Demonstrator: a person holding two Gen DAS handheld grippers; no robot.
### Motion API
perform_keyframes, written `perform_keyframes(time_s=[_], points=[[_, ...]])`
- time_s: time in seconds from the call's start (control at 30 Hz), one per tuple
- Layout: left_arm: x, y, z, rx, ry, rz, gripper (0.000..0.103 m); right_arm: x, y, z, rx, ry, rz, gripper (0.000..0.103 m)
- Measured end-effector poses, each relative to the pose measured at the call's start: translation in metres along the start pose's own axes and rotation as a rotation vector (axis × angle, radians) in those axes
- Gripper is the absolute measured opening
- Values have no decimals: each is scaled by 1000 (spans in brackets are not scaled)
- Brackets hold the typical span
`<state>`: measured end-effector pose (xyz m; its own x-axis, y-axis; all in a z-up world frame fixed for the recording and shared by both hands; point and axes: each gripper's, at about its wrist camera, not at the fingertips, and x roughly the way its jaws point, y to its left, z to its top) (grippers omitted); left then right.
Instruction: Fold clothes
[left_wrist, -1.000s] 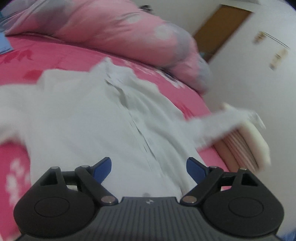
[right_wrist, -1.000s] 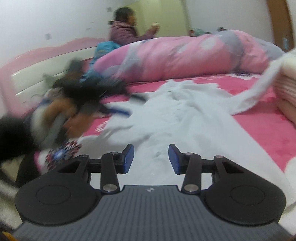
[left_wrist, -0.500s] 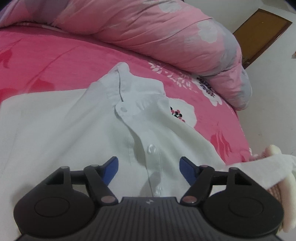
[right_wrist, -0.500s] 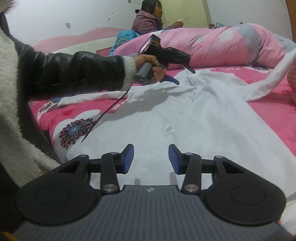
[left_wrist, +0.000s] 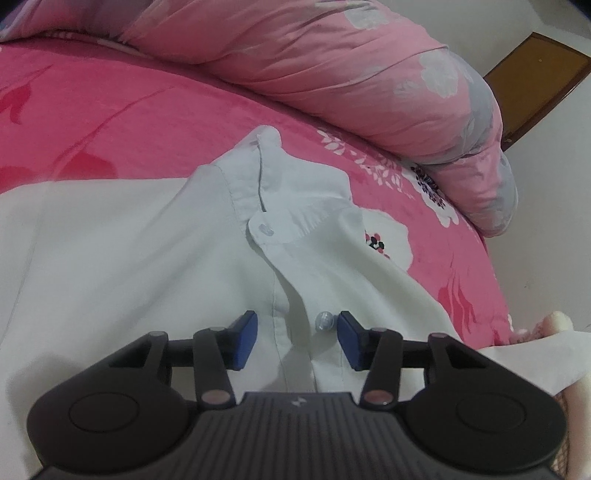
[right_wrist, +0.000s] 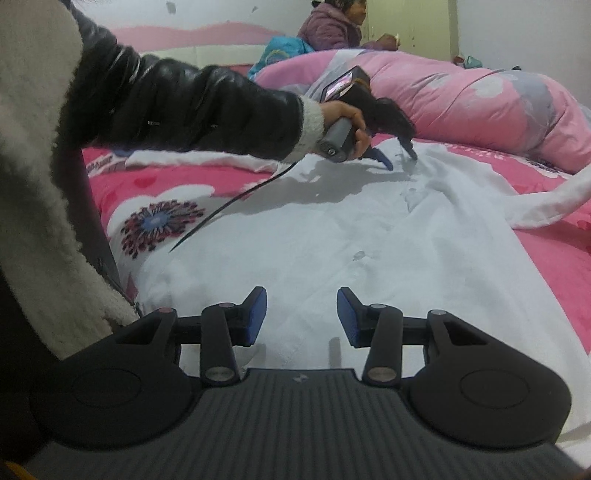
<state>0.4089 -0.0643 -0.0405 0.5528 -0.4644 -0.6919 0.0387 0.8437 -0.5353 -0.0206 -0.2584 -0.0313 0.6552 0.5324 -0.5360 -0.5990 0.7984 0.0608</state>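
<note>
A white button-up shirt (left_wrist: 129, 258) lies spread front-up on the pink bedsheet, collar (left_wrist: 266, 177) toward the quilt. My left gripper (left_wrist: 297, 338) hovers open low over the button placket just below the collar, a button between its blue fingertips. In the right wrist view the same shirt (right_wrist: 332, 240) stretches away, and the left gripper (right_wrist: 400, 157) shows far off near the collar, held by a hand in a black sleeve. My right gripper (right_wrist: 301, 317) stands open over the shirt's lower part with nothing between its fingers. One sleeve (right_wrist: 554, 199) trails off to the right.
A rolled pink and grey quilt (left_wrist: 369, 74) lies along the far side of the bed. A person in a purple jacket (right_wrist: 332, 29) sits behind it. The pink sheet (right_wrist: 155, 221) has flower prints. A brown door (left_wrist: 535, 85) stands beyond the bed's edge at right.
My left gripper moved forward up the shirt to the collar area and dropped lower, its fingers closing somewhat. The right gripper stayed near the hem, still open.
</note>
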Motion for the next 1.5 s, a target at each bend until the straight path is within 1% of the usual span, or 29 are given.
perform_keyframes(time_s=[0.07, 0.13, 0.17, 0.2, 0.23, 0.27, 0.3, 0.33, 0.37, 0.4, 0.43, 0.47, 0.5, 0.53, 0.6, 0.63, 0.7, 0.8, 0.9, 1.03, 1.13, 1.2, 1.23, 1.27, 1.3, 1.33, 1.37, 1.47, 1.5], points=[[1, 0, 0, 4, 4, 3, 48, 6, 2, 0, -6, 34, 16, 46], [2, -1, -1, 11, 2, 6, 48, 14, 4, -2, -21, 85, 40, 50], [3, -2, -1, 16, 1, 6, 48, 17, 5, -4, -30, 111, 40, 50], [3, -3, 0, 25, -2, 8, 47, 21, 6, -7, -44, 136, 30, 50], [4, -4, -1, 37, -6, 12, 45, 24, 7, -9, -63, 154, 13, 47], [5, -5, -1, 50, -10, 15, 44, 25, 7, -10, -72, 159, 4, 46], [5, -6, -1, 62, -14, 19, 43, 24, 6, -11, -73, 157, 1, 41], [6, -7, -1, 66, -17, 19, 41, 24, 5, -11, -74, 155, -3, 30], [6, -6, -1, 65, -20, 21, 39, 23, 4, -11, -69, 151, -4, 24], [7, -6, -1, 64, -22, 23, 38, 22, 1, -10, -61, 145, -1, 12], [7, -6, -1, 64, -25, 25, 35, 20, -1, -10, -52, 140, 1, 4], [8, -5, -1, 63, -28, 27, 31, 17, -3, -9, -36, 127, 11, 4], [8, -5, -1, 62, -31, 28, 28, 13, -7, -9, -15, 106, 27, 3], [8, -4, -1, 61, -36, 27, 20, 9, -10, -10, 6, 86, 43, 3], [7, -4, -1, 60, -45, 20, 16, 1, -17, -10, 48, 44, 75, 2], [6, -4, -1, 60, -49, 15, 10, -3, -21, -10, 82, 13, 93, 2], [5, -4, -1, 62, -57, 5, 8, -13, -33, -12, 170, -65, 125, 2], [1, -11, 1, 97, -82, 6, 2, -25, -53, -14, 287, -172, 136, 2], [-5, -19, 4, 132, -121, 8, 0, -39, -72, -17, 399, -286, 181, 2], [-11, -18, 10, 103, -116, 3, 0, -55, -90, -21, 498, -427, 259, 3], [-14, -17, 15, 82, -112, 0, 0, -61, -103, -26, 570, -500, 314, 2], [-17, -16, 19, 67, -109, -3, 2, -61, -107, -29, 594, -511, 319, 3], [-18, -15, 20, 60, -108, -4, 10, -60, -108, -30, 598, -504, 313, 3], [-20, -15, 22, 53, -107, -5, 25, -58, -109, -31, 604, -499, 313, 3], [-21, -14, 23, 43, -105, -4, 33, -56, -110, -32, 612, -495, 316, 3], [-21, -9, 22, 25, -103, 7, 49, -54, -111, -33, 616, -492, 318, 3], [-21, -6, 21, 20, -105, 15, 57, -51, -112, -33, 617, -488, 318, 3], [-16, -3, 19, 33, -91, 11, 59, -51, -110, -35, 618, -481, 320, 3], [-11, -4, 18, 30, -76, 10, 59, -51, -110, -36, 619, -480, 320, 3]])
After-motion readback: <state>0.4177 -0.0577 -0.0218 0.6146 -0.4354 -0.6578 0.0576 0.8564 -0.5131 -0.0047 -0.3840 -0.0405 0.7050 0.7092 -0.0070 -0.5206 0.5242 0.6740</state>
